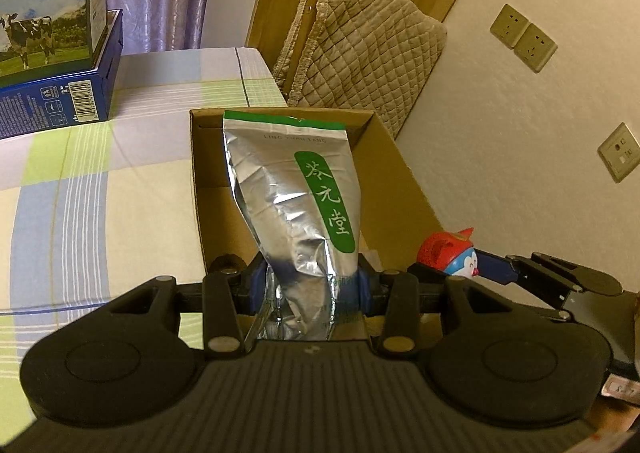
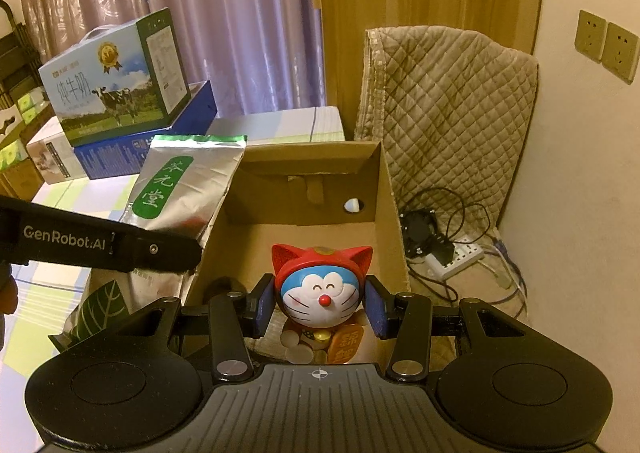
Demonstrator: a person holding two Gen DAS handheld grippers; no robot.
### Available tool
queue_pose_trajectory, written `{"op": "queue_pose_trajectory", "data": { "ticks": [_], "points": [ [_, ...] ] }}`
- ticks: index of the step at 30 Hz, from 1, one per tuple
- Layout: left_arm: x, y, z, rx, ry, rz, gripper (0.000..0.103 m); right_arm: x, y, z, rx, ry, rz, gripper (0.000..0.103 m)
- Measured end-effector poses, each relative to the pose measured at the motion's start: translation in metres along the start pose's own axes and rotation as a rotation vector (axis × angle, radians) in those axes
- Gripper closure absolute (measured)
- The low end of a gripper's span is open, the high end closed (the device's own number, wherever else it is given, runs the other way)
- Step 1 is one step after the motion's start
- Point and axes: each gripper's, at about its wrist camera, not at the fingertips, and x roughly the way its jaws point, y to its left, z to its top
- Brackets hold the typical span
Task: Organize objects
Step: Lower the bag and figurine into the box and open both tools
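The left gripper (image 1: 308, 287) is pinching the lower part of a silver foil tea pouch (image 1: 292, 189), its blue pads pressed into the crumpled foil, so the pouch stands up and leans out over the open cardboard box (image 1: 404, 189) just beyond. The right gripper (image 2: 320, 303) is clamped on the head of a Doraemon figurine (image 2: 322, 285) (the one in a red cat-eared hood), one pad on each side, holding it above the near end of the box floor. The box sits at the far right corner of a checked tablecloth (image 1: 80, 189), with stacked milk cartons (image 2: 116, 93) well off to the far left and a quilted cover (image 2: 452, 113) against the wall behind. The pouch looks light and soft; foil is slippery and buckles, so a low grip across the filled body seems safer than the flat sealed top. The figurine looks like hard, smooth plastic, probably light, and its round head could slip or twist, so gripping at its widest part seems wise.
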Motion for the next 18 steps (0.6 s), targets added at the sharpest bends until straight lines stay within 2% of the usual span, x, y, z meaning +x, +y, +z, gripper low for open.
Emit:
{"op": "queue_pose_trajectory", "data": {
  "ticks": [3,6,18],
  "points": [
    [0.003,0.001,0.003,-0.004,-0.001,-0.003,0.064,0.001,-0.001,0.001,0.005,-0.001,-0.001,0.059],
    [0.003,0.004,0.006,-0.012,-0.017,-0.005,0.054,0.001,-0.002,0.001,0.007,-0.001,-0.003,0.059],
    [-0.012,0.006,0.003,0.028,-0.043,0.017,0.054,-0.001,-0.001,-0.003,0.018,0.006,0.007,0.059]
  ]
}}
